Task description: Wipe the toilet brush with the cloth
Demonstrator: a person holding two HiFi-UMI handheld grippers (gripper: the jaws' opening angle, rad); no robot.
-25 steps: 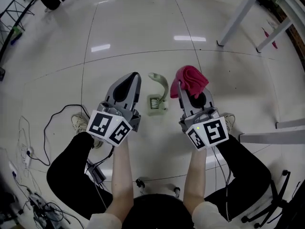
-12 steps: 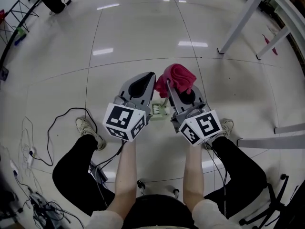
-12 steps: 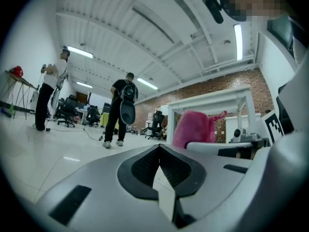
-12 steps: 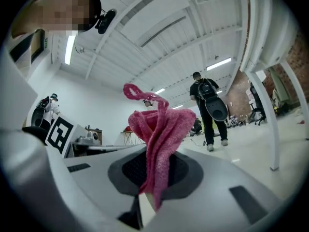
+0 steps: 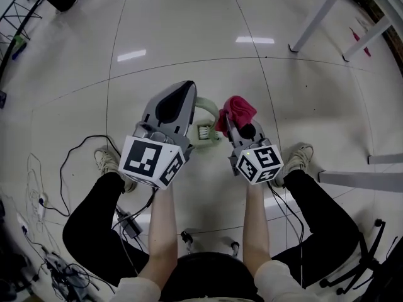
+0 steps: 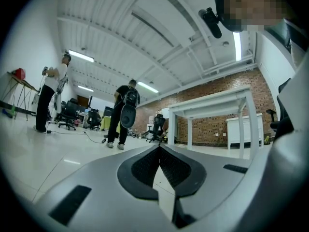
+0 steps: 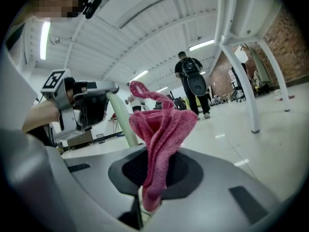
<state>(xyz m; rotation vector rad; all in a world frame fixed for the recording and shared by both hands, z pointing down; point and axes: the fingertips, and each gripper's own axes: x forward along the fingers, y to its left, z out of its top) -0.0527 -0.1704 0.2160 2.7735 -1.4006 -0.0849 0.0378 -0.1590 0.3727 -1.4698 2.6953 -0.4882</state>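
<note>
A pale green toilet brush [image 5: 205, 133] stands below and between my two grippers. Its curved handle [image 5: 213, 109] rises toward the left gripper's tip, and in the right gripper view the handle [image 7: 120, 120] runs down just under the left gripper [image 7: 91, 105]. My left gripper [image 5: 187, 88] is shut, and its own view [image 6: 158, 149] shows nothing between the jaws. I cannot tell whether it touches the handle. My right gripper [image 5: 230, 119] is shut on a bunched pink cloth [image 5: 239, 110], which sticks up out of its jaws [image 7: 149, 170] close to the handle on the right. The cloth [image 7: 161, 129] hides part of that view.
The floor is glossy white tile. White table legs [image 5: 315, 19] stand at the far right. Cables [image 5: 69, 162] trail on the floor at the left. My shoes [image 5: 111, 162] [image 5: 302, 156] flank the brush. People [image 6: 123, 115] and a white table [image 6: 212, 110] are far off.
My right gripper has come down and left with the cloth, ending close beside the brush handle. The left gripper's tip has shifted right and now overlaps the handle's top. The brush has stayed put.
</note>
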